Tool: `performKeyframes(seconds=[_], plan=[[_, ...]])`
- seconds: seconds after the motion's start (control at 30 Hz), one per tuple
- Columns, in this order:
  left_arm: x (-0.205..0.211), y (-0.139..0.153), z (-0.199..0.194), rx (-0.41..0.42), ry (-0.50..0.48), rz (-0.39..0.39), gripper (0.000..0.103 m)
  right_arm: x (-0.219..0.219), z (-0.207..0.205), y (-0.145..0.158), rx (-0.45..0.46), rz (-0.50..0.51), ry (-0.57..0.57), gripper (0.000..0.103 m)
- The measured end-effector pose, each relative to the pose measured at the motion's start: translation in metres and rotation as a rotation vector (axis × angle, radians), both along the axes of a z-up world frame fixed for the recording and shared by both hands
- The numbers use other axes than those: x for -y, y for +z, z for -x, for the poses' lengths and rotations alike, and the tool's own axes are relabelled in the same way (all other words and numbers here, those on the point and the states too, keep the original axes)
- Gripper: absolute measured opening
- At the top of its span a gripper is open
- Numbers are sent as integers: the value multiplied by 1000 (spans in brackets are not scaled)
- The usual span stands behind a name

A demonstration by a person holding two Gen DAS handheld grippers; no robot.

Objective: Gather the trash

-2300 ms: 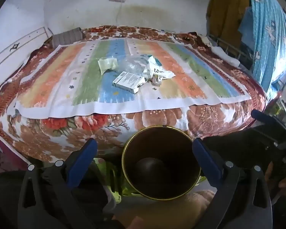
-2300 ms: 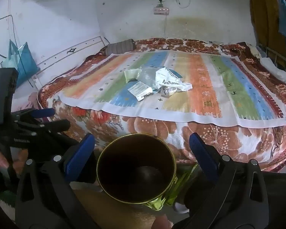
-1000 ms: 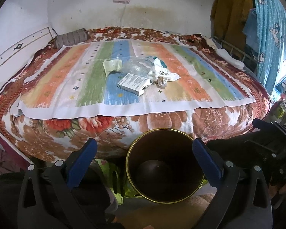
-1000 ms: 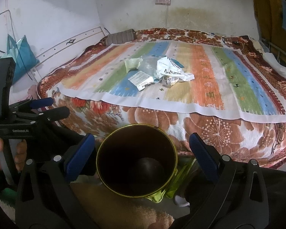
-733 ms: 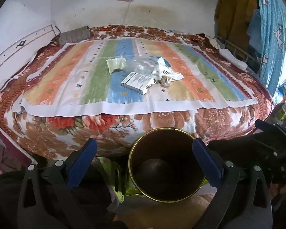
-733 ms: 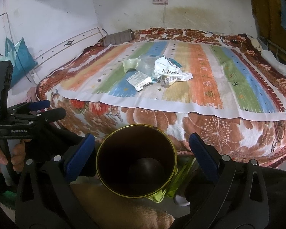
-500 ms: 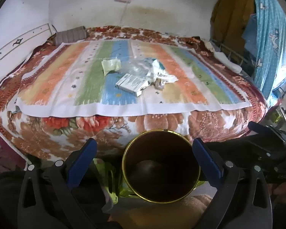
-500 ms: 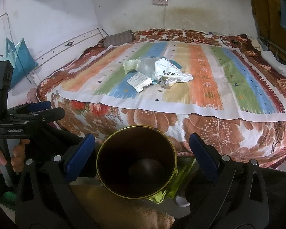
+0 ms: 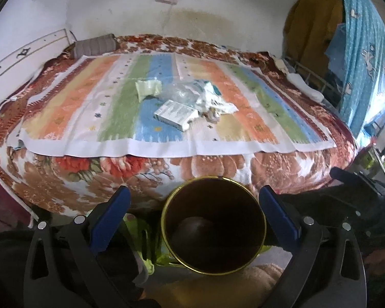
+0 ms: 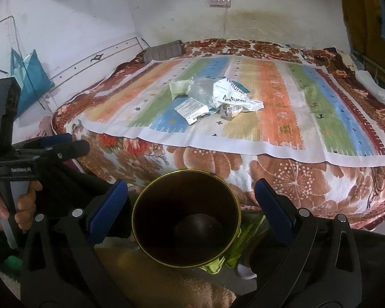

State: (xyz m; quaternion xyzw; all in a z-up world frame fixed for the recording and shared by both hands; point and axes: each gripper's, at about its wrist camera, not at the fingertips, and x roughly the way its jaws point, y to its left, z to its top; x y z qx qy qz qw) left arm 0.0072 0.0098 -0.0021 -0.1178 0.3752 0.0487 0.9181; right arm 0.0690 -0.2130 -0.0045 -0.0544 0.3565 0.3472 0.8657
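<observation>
- Left gripper (image 9: 194, 206): its blue-padded fingers (image 9: 109, 214) stand wide apart at the lower edge of the left wrist view, holding nothing. In the right wrist view it shows side-on at the left edge, in a person's hand (image 10: 11, 205).
- Pale green wrapper (image 9: 147, 89): lies left of the trash heap, on the striped cloth (image 9: 64, 118) in the upper middle of the frame.
- White carton (image 9: 175, 114): lies flat at the front of the heap, on the blue stripe, touching the other scraps.
- Clear plastic bag (image 9: 182, 92): sits crumpled just behind the carton.
- White printed wrapper (image 10: 232, 96): lies crumpled at the right of the heap, with a small scrap (image 10: 227, 111) just in front.
- Gold-rimmed bin (image 9: 213, 231): stands at lower centre, below the bed's floral blanket (image 9: 89, 177), well apart from the heap; its dark inside looks empty.
- Right gripper (image 10: 191, 205): its blue-padded fingers (image 10: 272, 209) are spread wide and empty, framing the bin.
</observation>
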Motion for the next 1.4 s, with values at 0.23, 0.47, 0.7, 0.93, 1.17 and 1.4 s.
performKeyframes(seconds=[0.23, 0.47, 0.7, 0.93, 1.17, 1.4], plan=[[-4, 1, -3, 1, 4, 15, 97, -3, -2, -1, -3, 6, 4, 94], [-6, 7, -7, 10, -18, 53, 97, -8, -10, 2, 2, 15, 11, 94], [-15, 23, -30, 20, -6, -1, 97, -16, -24, 8, 37, 32, -5, 94], [-29, 37, -63, 12, 5, -58, 97, -33, -42, 25, 93, 50, 14, 94], [-62, 51, -100, 10, 81, -31, 97, -53, -69, 39, 113, 73, 29, 94], [-81, 56, -142, -2, 93, -66, 97, -78, -93, 52, 163, 114, 51, 94]])
